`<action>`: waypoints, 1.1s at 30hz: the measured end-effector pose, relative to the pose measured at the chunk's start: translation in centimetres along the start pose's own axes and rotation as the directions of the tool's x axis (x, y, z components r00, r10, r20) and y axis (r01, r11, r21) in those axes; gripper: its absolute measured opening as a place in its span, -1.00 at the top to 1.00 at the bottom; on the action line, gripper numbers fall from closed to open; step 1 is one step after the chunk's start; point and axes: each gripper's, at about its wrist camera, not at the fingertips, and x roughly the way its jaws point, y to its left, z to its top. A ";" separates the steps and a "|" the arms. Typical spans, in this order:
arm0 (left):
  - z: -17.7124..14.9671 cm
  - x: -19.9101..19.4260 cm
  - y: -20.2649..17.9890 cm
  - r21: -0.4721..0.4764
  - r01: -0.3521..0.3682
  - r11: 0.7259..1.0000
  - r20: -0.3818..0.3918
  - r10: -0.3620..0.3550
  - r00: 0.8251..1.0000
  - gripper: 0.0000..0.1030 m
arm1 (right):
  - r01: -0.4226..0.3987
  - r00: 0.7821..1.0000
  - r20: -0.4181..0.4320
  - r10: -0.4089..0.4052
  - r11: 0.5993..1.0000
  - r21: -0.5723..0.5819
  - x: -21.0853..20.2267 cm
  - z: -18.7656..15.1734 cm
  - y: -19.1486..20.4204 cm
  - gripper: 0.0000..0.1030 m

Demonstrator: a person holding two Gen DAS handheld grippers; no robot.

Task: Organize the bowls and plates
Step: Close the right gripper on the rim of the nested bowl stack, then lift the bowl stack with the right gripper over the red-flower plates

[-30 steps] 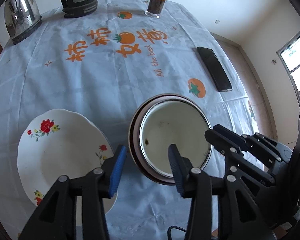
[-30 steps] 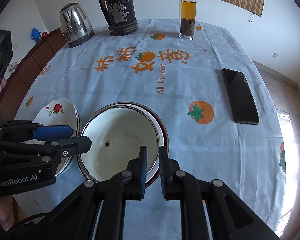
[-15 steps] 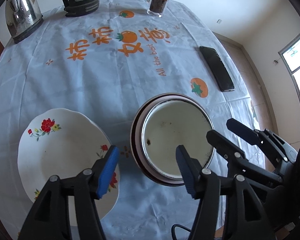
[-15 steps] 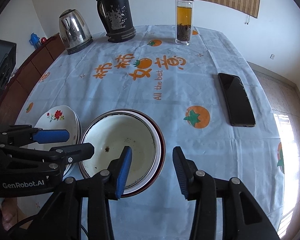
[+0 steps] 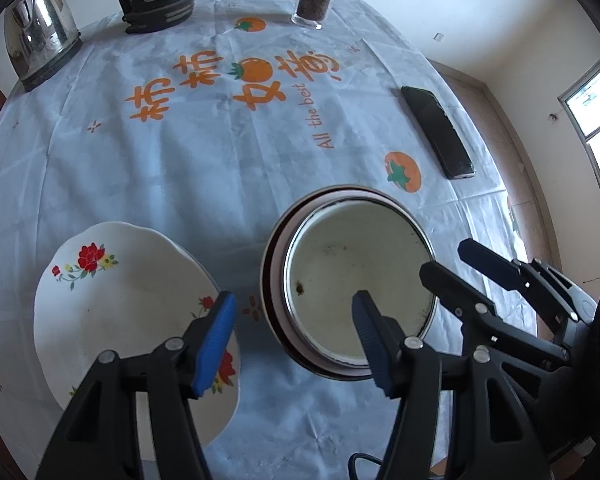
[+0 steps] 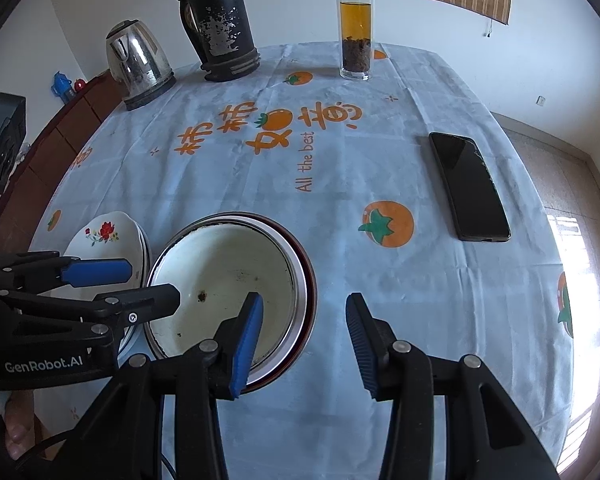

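In the left wrist view the left claw [image 5: 294, 340] hangs released, its jaws having just been opening; the near-left rim of the stacked bowls [image 5: 350, 280] lies in the gap between the blue pads [image 5: 216, 340], but neither pad presses on it. One pad sits over the flowered plates [image 5: 136, 308] at the lower left of the frame, the other over the bowl's pale inside at centre.

In the right wrist view the right claw [image 6: 304, 340] is likewise released, its jaws having just been opening as well. Its left pad hovers over the bowl's near-right rim and its right pad over bare cloth on the bench [image 6: 380, 280]. Nothing is gripped.

The bowls, a white enamel one nested in a dark-rimmed one, sit at lower centre of both views, directly ahead of and below both claws. The plates lie just beside them, toward the left edge, seemingly touching or nearly so. Being round, the bowls offer no long axis; any rim point serves.

The relation that matters: the plates lie on the left claw's side, already partly under its outer pad, so that hand is the nearer for any move on them, while the right claw is better placed over the bowls.

Kettle [image 6: 140, 64], flask [image 6: 220, 24], tea bottle [image 6: 355, 26] and phone [image 6: 470, 188] stand well apart, toward the upper and right parts of the frame.
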 end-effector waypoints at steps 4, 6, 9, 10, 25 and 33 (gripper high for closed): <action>-0.1 0.6 0.0 0.012 -0.009 1.000 -0.012 0.009 1.000 -0.18 | -0.016 1.000 -0.007 0.016 1.000 0.005 0.3 -0.1 0.0 0.11; -0.1 0.8 0.0 0.014 -0.007 1.000 -0.010 0.007 1.000 -0.17 | -0.024 1.000 -0.008 0.024 1.000 0.003 0.4 -0.1 0.1 0.11; 0.0 1.0 -0.2 0.026 -0.005 1.000 -0.011 0.005 1.000 -0.14 | -0.028 0.999 -0.019 0.029 1.000 0.004 0.8 -0.3 0.1 0.12; 0.0 1.2 -0.2 0.029 0.000 1.000 -0.016 0.001 1.000 -0.14 | -0.028 0.999 -0.025 0.028 1.000 0.006 1.0 -0.3 0.1 0.16; -0.3 2.4 -0.6 0.057 -0.036 0.998 -0.029 0.037 0.999 0.27 | -0.025 0.998 -0.055 0.026 0.999 0.021 2.4 -0.7 -0.1 0.54; -0.3 1.8 -0.8 0.050 -0.026 0.998 -0.013 0.027 1.000 0.32 | -0.011 0.998 -0.055 0.013 0.999 0.032 2.1 -0.9 -0.2 0.56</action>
